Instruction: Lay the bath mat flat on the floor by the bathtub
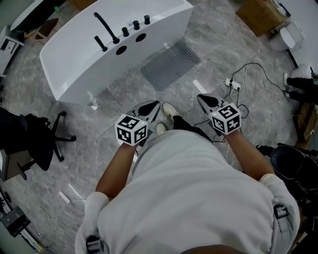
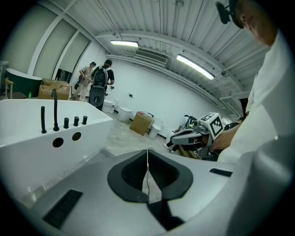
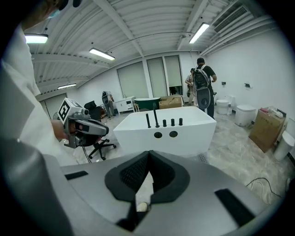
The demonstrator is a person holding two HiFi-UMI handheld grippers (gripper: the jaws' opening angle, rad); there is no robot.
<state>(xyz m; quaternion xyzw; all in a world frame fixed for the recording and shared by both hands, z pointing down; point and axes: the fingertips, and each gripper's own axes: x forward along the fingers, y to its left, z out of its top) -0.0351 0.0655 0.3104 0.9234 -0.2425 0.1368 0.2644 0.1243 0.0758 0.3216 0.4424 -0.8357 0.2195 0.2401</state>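
Observation:
The grey perforated bath mat (image 1: 171, 63) lies flat on the marble floor beside the white bathtub (image 1: 74, 54), which carries black taps. My left gripper (image 1: 154, 105) is held in front of the person's body, its jaws pressed together with nothing between them. My right gripper (image 1: 201, 97) hovers at the same height, also shut and empty. Both are above the floor, short of the mat. In the left gripper view the jaws (image 2: 147, 150) meet in a thin line and the tub (image 2: 50, 138) is at the left. The right gripper view shows shut jaws (image 3: 150, 153) pointing at the tub (image 3: 166, 131).
A black office chair (image 1: 42, 139) stands at the left. Cables and a power strip (image 1: 232, 84) lie on the floor to the right, near a cardboard box (image 1: 261, 14). The person's shoes (image 1: 169, 110) are between the grippers. People (image 3: 203, 85) stand beyond the tub.

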